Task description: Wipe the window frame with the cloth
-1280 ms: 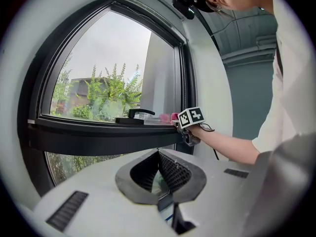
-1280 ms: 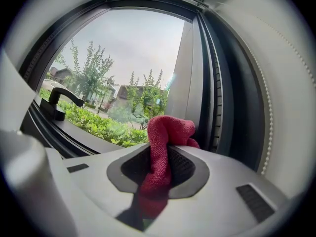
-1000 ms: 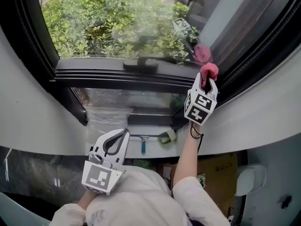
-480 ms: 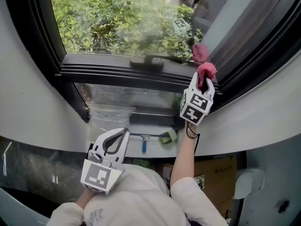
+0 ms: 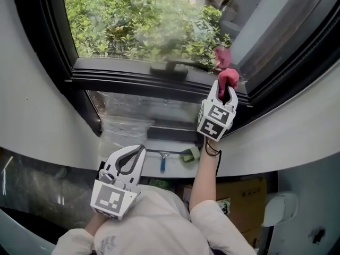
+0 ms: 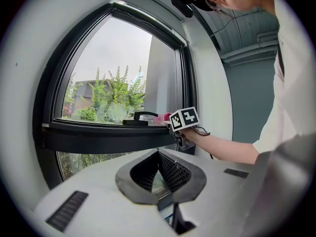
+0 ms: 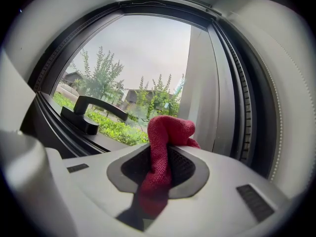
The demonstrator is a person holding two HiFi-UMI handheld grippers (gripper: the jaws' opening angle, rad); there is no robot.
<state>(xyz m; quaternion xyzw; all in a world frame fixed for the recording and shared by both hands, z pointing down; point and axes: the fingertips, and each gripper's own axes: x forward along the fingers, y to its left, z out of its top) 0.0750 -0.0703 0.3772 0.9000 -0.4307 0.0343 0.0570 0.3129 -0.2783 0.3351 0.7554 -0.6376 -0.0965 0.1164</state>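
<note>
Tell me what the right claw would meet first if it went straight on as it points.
Most likely the window glass, near its lower right corner. The red cloth in the right claw would touch first; depth is unclear.

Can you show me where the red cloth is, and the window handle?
red cloth [image 7: 169,129], right gripper view, on its bunched top end.
window handle [image 7: 102,106], right gripper view, on the middle of the black lever.
</note>
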